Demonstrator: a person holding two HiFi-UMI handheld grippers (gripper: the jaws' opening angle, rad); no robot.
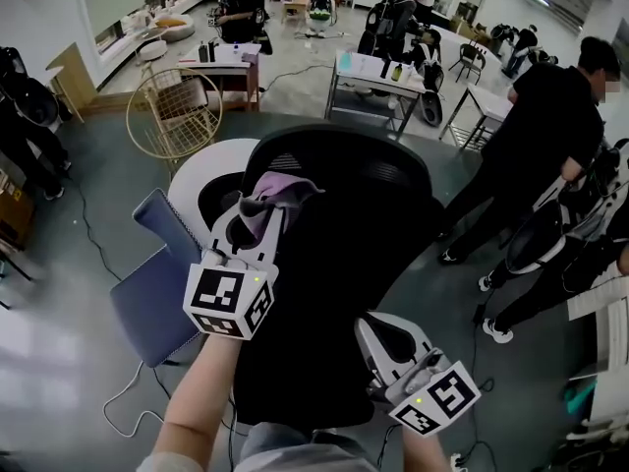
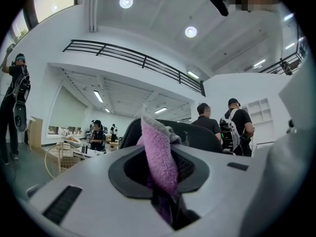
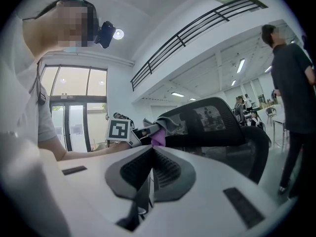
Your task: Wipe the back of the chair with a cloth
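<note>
At the top of the chair (image 1: 354,170), left tool (image 1: 254,222) grips cloth (image 1: 278,190); right tool (image 1: 371,325) closed.

The left gripper (image 2: 160,172) clamps a purple cloth (image 2: 158,154) between its fingers (image 2: 94,186) — black chair back (image 2: 200,136) just behind.

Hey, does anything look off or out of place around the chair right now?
Nothing stands out. The left gripper is clamped on the purple cloth at the top of the black chair back, which looks intact; the right gripper is shut and empty.
</note>
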